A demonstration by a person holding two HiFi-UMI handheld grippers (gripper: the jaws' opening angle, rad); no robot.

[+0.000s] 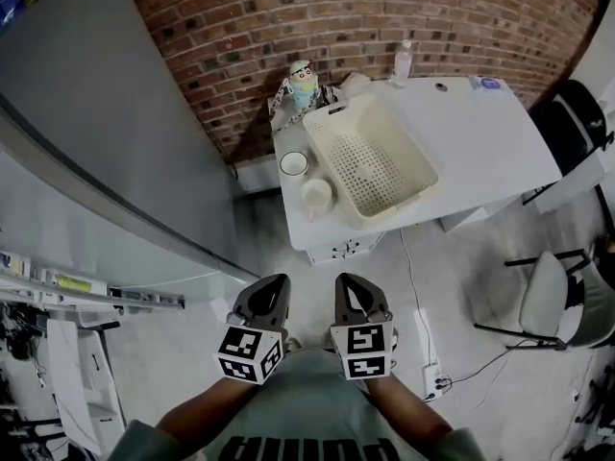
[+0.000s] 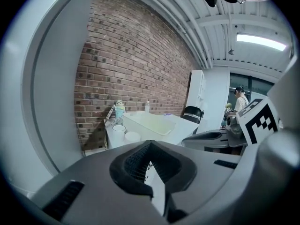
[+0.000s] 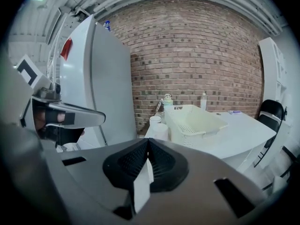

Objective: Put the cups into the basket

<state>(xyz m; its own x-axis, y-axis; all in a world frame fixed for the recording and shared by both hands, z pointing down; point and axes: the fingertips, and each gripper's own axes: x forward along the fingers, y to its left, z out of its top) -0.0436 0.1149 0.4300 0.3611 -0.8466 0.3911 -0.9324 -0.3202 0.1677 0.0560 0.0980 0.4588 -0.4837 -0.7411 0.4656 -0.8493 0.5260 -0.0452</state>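
Two white cups stand on the near-left corner of a white table (image 1: pixel 480 133): one cup (image 1: pixel 294 164) with a dark rim and, nearer to me, a second cup (image 1: pixel 316 195). Right beside them sits the cream perforated basket (image 1: pixel 370 161), with no cup in it. My left gripper (image 1: pixel 279 282) and right gripper (image 1: pixel 346 282) are held side by side close to my body, well short of the table, both shut with nothing in them. In the left gripper view the cups (image 2: pixel 118 129) and basket (image 2: pixel 150 123) lie far ahead. The right gripper view shows the cups (image 3: pixel 155 120) left of the basket (image 3: pixel 197 121).
A small figurine (image 1: pixel 302 83) and a clear bottle (image 1: pixel 403 62) stand at the table's far edge by the brick wall. A tall grey cabinet (image 1: pixel 96 113) fills the left side. Chairs (image 1: pixel 557 301) and floor cables are on the right. A person (image 2: pixel 240 97) stands far off.
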